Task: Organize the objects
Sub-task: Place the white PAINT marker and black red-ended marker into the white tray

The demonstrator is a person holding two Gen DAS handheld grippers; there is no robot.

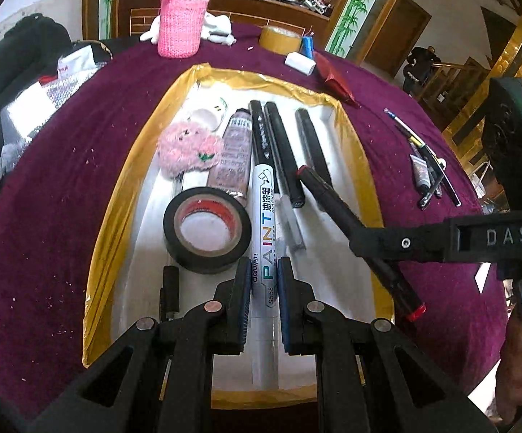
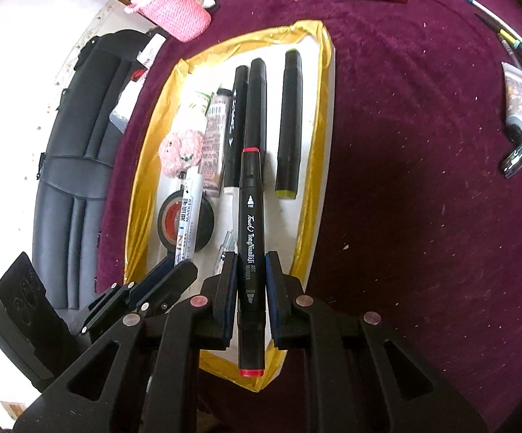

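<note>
The left tool (image 1: 264, 281) is clenched on a white paint marker (image 1: 265, 231); the right tool (image 2: 250, 274) grips a black red-capped art marker (image 2: 250, 245). Both hang over the gold-rimmed white tray (image 1: 355, 151) mid-counter, above a black tape roll (image 1: 207, 229).

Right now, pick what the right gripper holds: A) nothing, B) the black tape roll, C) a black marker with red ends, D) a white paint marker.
C: the right gripper is shut on the black marker with red ends, held over the tray, while the white paint marker sits in the left gripper and the tape roll lies in the tray.
</note>
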